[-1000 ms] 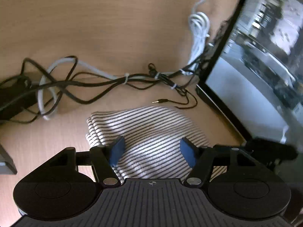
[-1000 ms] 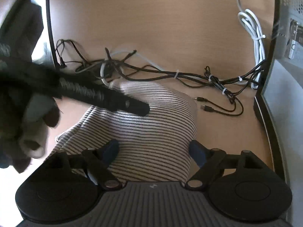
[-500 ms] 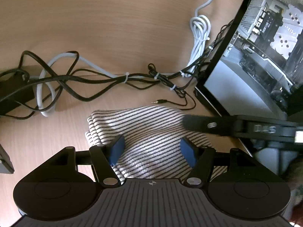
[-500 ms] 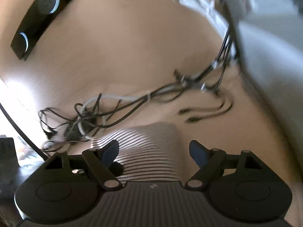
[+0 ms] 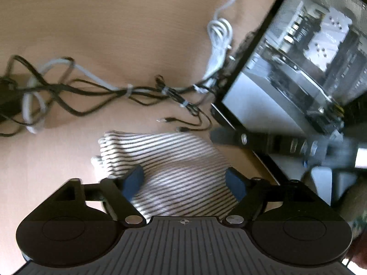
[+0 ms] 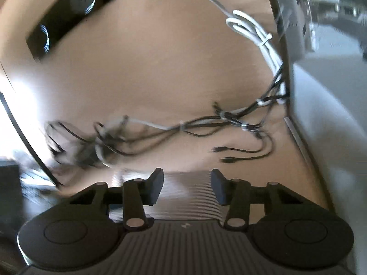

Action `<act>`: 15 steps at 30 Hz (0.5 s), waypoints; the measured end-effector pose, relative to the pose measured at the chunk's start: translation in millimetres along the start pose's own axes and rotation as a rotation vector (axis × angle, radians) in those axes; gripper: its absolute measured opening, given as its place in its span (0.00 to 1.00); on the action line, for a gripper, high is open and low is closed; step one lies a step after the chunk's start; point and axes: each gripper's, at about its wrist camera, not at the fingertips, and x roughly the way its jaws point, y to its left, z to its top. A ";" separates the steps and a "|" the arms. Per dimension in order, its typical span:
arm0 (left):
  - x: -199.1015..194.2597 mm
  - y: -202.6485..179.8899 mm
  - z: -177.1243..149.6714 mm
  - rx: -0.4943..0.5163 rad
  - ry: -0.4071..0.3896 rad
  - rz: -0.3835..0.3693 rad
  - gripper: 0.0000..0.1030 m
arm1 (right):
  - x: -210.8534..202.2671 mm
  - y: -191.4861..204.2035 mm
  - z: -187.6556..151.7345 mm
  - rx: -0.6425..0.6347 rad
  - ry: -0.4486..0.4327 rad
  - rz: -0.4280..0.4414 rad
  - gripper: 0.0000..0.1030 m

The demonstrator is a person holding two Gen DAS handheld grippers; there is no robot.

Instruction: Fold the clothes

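A folded black-and-white striped cloth (image 5: 169,160) lies on the wooden desk (image 5: 114,34). My left gripper (image 5: 184,182) hangs just above its near part, open, with the blue pads (image 5: 133,181) wide apart and the cloth showing between them. The right wrist view is blurred. There the same striped cloth (image 6: 188,199) lies low under my right gripper (image 6: 187,186), whose fingers stand fairly close together with a gap between them and nothing clamped. A blurred black bar (image 5: 275,142) reaches in from the right, just past the cloth's right edge.
A tangle of black and grey cables (image 5: 91,89) runs across the desk beyond the cloth, with a white coiled cable (image 5: 219,34) further back. A glass-sided computer case (image 5: 298,57) stands at the right. A black box with two rings (image 6: 64,23) sits at the far left.
The right gripper swung up and away to the right of the cloth, and its fingers have narrowed to about half their earlier gap. The left gripper stays open over the cloth, shifting slightly.
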 end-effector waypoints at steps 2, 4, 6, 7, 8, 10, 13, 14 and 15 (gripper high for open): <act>-18.6 -5.9 1.2 -0.004 -0.012 0.049 0.79 | -10.7 -1.2 -10.7 0.018 0.011 0.003 0.54; -38.4 -13.7 -4.3 0.020 -0.018 0.107 0.89 | -21.8 -3.2 -23.0 0.039 0.024 0.007 0.72; -45.1 -12.6 -14.2 0.013 0.033 0.109 0.89 | -33.0 -5.2 -35.3 0.060 0.038 0.011 0.74; -48.4 -12.0 -19.2 0.009 0.059 0.109 0.87 | -38.5 -6.2 -41.4 0.071 0.045 0.014 0.74; -48.3 -8.8 -25.3 -0.005 0.089 0.090 0.87 | -42.1 -7.4 -49.3 0.078 0.062 0.010 0.74; -43.8 -2.2 -38.6 -0.029 0.151 0.070 0.84 | -42.1 -10.3 -65.7 0.091 0.106 -0.007 0.75; -36.7 8.1 -54.9 -0.121 0.215 0.004 0.78 | -45.4 -8.3 -74.0 0.092 0.118 -0.002 0.77; -35.4 8.9 -58.1 -0.145 0.213 -0.032 0.77 | -47.8 -5.6 -73.2 0.080 0.111 0.006 0.76; -35.1 7.6 -59.4 -0.158 0.197 -0.076 0.77 | -50.2 -2.8 -72.4 0.068 0.104 0.014 0.75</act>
